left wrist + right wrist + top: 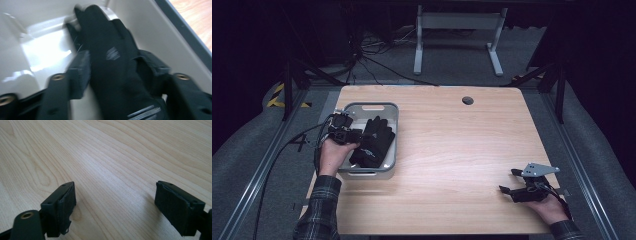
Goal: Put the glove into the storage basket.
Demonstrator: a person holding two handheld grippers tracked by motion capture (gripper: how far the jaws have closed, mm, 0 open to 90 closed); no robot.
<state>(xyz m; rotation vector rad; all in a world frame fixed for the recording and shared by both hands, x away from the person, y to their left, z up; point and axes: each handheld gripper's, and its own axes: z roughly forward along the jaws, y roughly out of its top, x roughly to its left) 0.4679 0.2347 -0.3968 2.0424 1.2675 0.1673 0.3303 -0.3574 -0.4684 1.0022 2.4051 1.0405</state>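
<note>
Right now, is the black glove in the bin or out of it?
In. The black glove lies inside the grey bin, with the left gripper jaws on either side of it.

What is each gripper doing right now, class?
Left gripper: jaws on either side of the black glove in the bin; grip cannot be told.
Right gripper: open, holding nothing, over the table.

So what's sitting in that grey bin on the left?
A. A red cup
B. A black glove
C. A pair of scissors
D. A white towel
B: a black glove lies in the bin, and in the left gripper view the left gripper has its jaws on either side of it.
</note>
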